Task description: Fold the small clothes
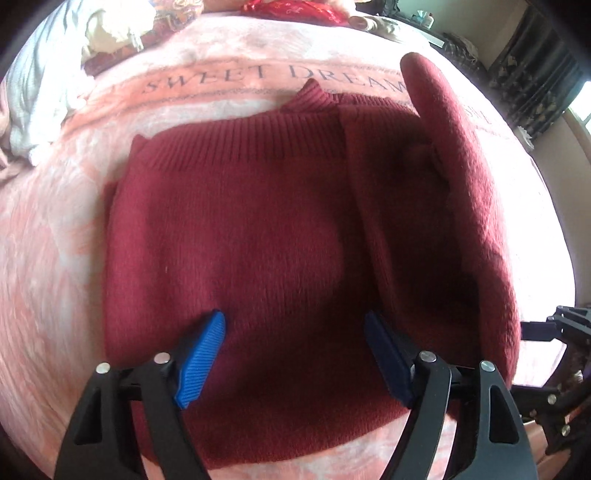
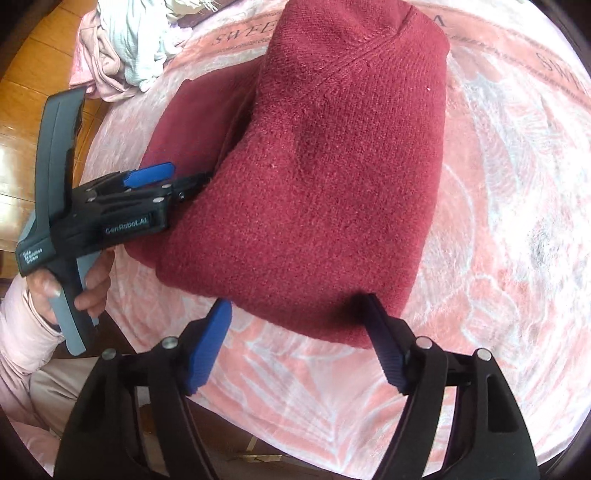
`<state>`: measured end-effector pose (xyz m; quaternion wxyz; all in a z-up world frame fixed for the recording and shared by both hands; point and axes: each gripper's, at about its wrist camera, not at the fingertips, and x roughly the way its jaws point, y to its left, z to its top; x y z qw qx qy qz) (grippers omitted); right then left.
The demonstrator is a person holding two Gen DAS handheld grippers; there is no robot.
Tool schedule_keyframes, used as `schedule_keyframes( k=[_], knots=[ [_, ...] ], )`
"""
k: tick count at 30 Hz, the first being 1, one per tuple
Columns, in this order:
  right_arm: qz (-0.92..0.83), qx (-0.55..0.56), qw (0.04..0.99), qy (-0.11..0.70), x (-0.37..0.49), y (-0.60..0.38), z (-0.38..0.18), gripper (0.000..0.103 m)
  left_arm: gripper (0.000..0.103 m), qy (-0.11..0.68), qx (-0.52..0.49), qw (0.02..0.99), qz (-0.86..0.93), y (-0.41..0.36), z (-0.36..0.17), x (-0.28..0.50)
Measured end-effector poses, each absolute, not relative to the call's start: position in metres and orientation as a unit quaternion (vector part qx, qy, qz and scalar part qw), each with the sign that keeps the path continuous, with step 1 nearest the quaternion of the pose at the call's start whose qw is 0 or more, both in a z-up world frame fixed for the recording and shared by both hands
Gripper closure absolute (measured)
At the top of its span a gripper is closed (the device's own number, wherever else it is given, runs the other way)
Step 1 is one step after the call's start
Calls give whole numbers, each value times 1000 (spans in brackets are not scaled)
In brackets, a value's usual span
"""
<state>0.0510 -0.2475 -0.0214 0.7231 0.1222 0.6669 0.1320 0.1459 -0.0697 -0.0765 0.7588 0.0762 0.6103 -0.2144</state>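
A dark red knit sweater lies on a pink blanket, ribbed hem towards the far side. Its right part stands raised and folded over towards the middle. My left gripper is open just above the sweater's near part, holding nothing. In the right wrist view the same sweater is a thick folded mound. My right gripper is open at its near edge, with the cloth edge between the fingers. The left gripper shows at the left of that view, at the sweater's side.
The blanket carries the words "SWEET DREAMS". Crumpled white and pink clothes lie at its far left corner, and other fabrics along the far side. Wooden floor shows beyond the left edge. Dark curtains hang at the right.
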Motion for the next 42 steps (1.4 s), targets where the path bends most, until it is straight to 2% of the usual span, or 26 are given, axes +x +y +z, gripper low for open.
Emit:
schedule_keyframes(
  k=[4, 6, 10, 14, 22, 27, 33, 34, 36, 38, 39, 40, 42],
  knots=[
    [131, 112, 731, 660, 51, -238, -15, 29, 35, 622, 62, 752, -210, -55, -77, 145],
    [132, 125, 729, 660, 55, -238, -15, 29, 42, 620, 64, 754, -208, -47, -76, 142],
    [138, 117, 736, 652, 64, -226, -2, 29, 42, 618, 52, 757, -204, -31, -71, 140],
    [121, 106, 758, 633, 79, -215, 16, 20, 42, 613, 48, 762, -201, -19, -71, 137],
    [71, 101, 739, 663, 126, -193, -24, 20, 42, 617, 49, 759, -202, -14, -76, 132],
    [46, 89, 727, 679, 141, -185, -50, 14, 42, 620, 42, 756, -206, -11, -76, 132],
    [14, 8, 727, 686, 151, -155, -65, 9, 42, 628, 21, 750, -207, 2, -69, 132],
    [8, -10, 728, 685, 151, -151, -66, 11, 42, 627, 20, 751, -206, 4, -67, 132],
    [-8, -39, 731, 681, 150, -146, -63, 23, 42, 627, 18, 751, -205, 9, -64, 131],
    [-16, -47, 735, 676, 150, -147, -55, 54, 42, 620, 22, 760, -195, 13, -59, 131],
    [-14, -35, 737, 675, 150, -151, -51, 62, 41, 613, 28, 767, -186, 15, -57, 132],
    [-12, -16, 738, 674, 150, -156, -46, 77, 40, 606, 30, 774, -180, 19, -55, 134],
    [-3, 27, 739, 674, 150, -167, -38, 82, 40, 606, 25, 777, -172, 26, -54, 138]
  ],
)
